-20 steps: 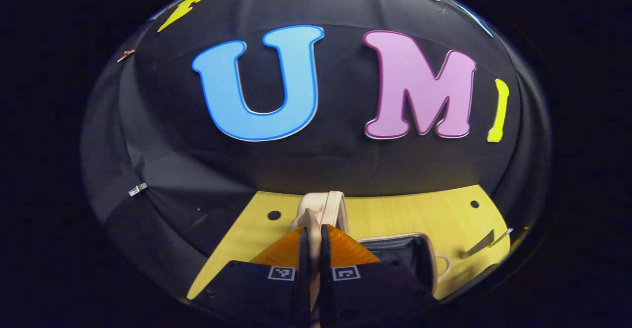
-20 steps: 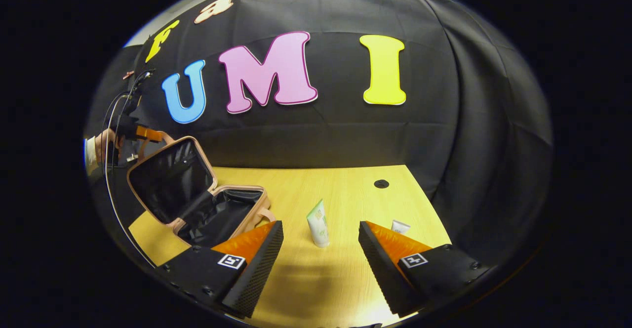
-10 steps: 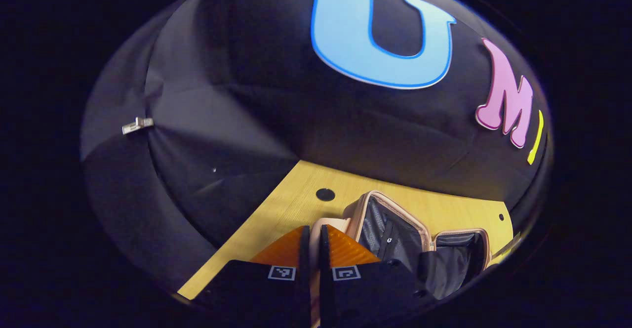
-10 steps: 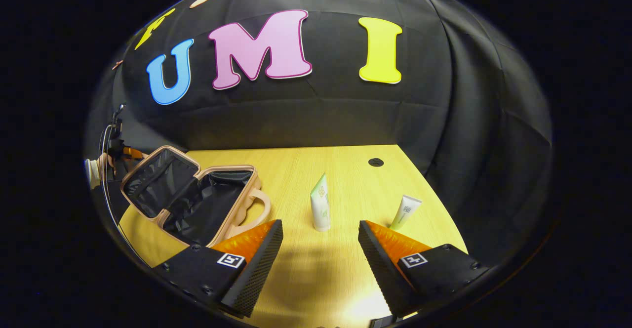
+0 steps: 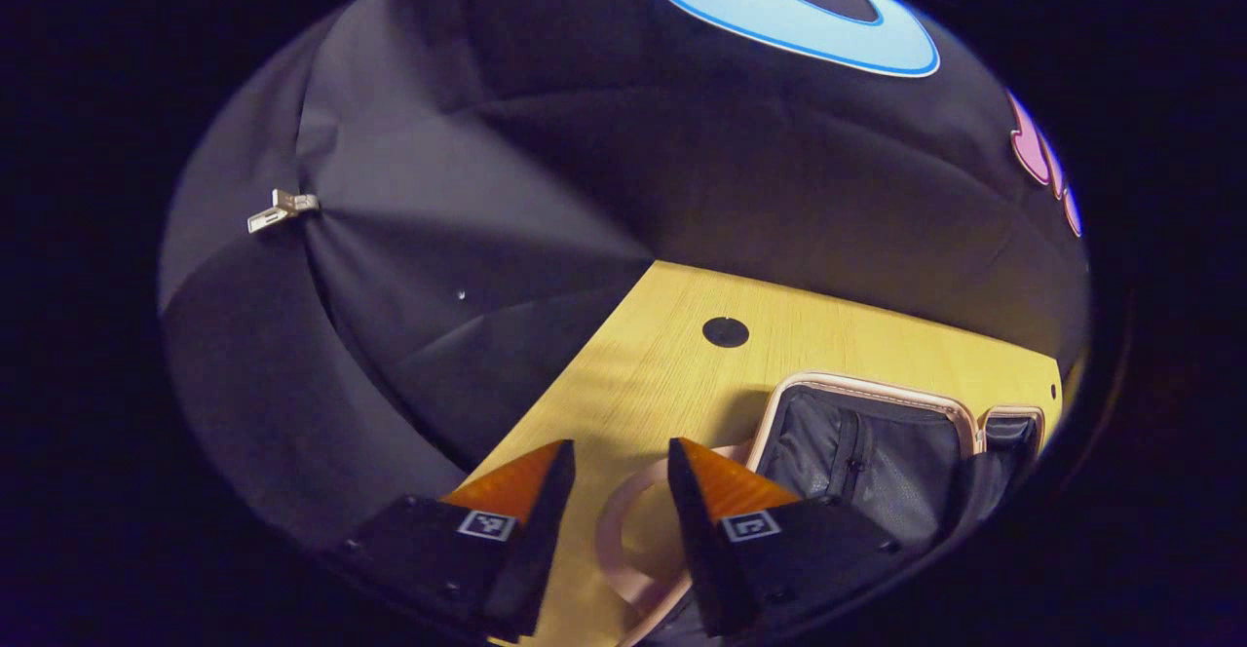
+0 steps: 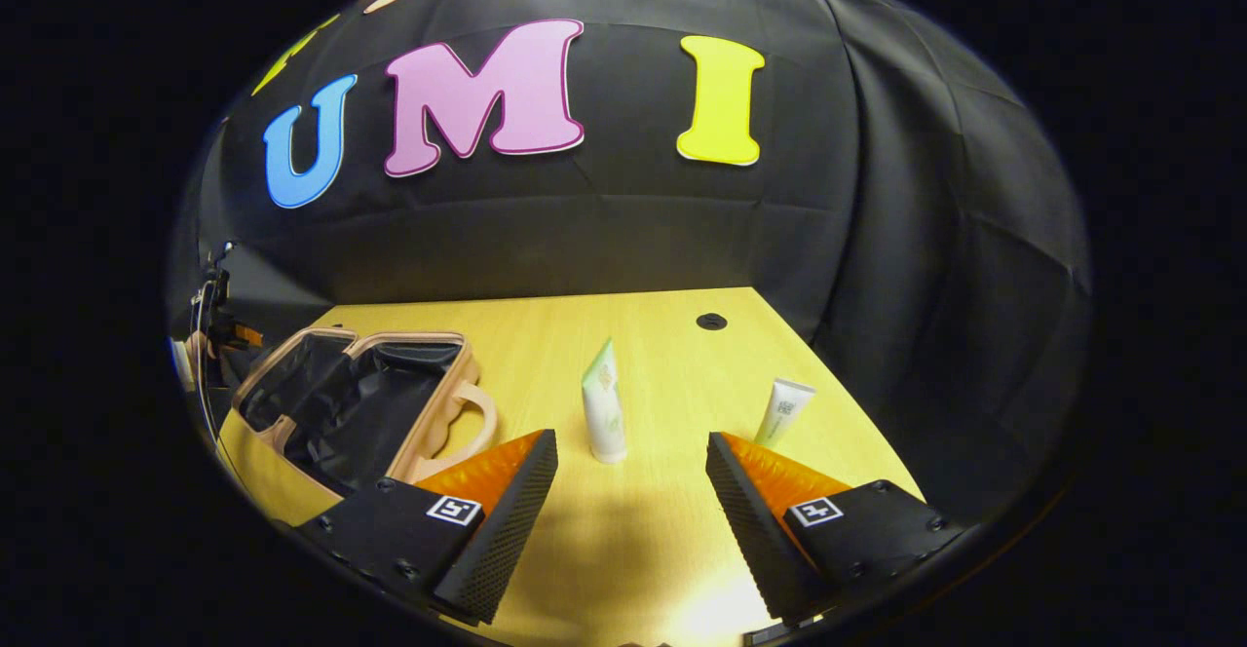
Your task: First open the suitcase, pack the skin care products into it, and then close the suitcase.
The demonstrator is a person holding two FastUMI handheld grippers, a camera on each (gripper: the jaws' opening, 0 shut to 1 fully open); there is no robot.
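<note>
left gripper (image 5: 620,491): fingers apart | above handle (image 5: 623,530) | suitcase (image 5: 867,452) open on table (image 5: 662,374)

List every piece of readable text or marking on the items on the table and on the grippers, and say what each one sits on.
Green-and-white tube: printing on its front, too small to read.
White tube: dark print, too blurred to read.
Right gripper: square black-and-white code tags, no words.
Left gripper: the same kind of tags, no words.
Suitcase: no legible text.

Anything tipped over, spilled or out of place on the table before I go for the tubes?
Nothing stands out. The suitcase lies open flat, both tubes stand upright on their caps, and the table shows no spill.
</note>
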